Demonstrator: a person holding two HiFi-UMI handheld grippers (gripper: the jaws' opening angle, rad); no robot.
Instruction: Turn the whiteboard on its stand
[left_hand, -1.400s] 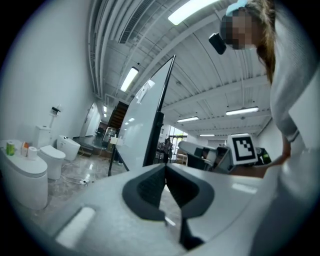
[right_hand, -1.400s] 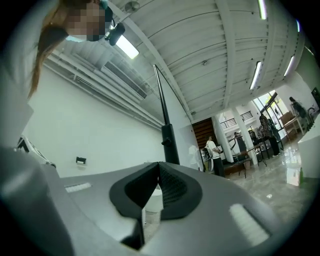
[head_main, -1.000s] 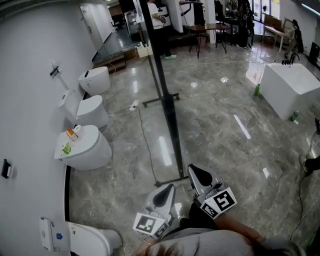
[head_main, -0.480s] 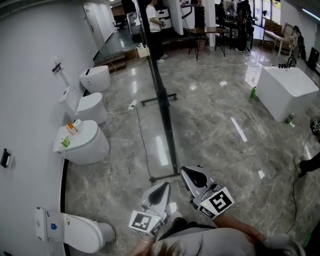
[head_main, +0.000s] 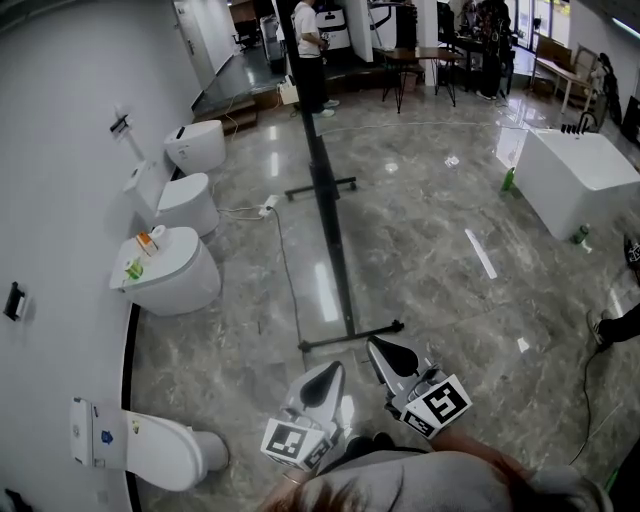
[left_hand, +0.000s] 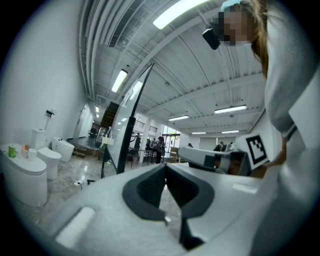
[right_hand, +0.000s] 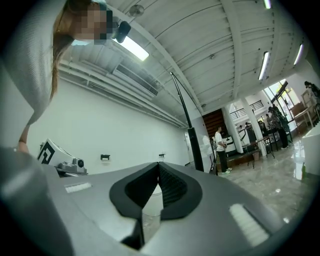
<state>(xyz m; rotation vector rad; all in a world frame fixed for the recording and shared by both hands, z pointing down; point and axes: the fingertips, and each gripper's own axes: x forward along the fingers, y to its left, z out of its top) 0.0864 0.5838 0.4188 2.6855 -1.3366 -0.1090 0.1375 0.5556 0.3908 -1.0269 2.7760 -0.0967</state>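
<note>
The whiteboard (head_main: 327, 205) stands edge-on in the head view, a thin dark line running from the far foot (head_main: 320, 187) to the near foot (head_main: 352, 337) of its stand. My left gripper (head_main: 331, 371) and right gripper (head_main: 384, 349) are held low, just short of the near foot, touching nothing. Both are shut and empty. In the left gripper view the board (left_hand: 128, 122) rises tall and slanted ahead of the left gripper (left_hand: 165, 167). The right gripper view shows the board's dark post (right_hand: 192, 145) beyond the right gripper (right_hand: 159, 167).
Several white toilets (head_main: 172, 277) line the wall at the left. A cable and power strip (head_main: 269, 207) lie on the marble floor beside the stand. A white bathtub (head_main: 573, 170) and a green bottle (head_main: 511, 180) are at the right. A person (head_main: 308, 50) stands at the far end.
The head view has shifted, so the board's line now runs straighter up the picture. Both grippers stay shut and side by side near the stand's near foot.
</note>
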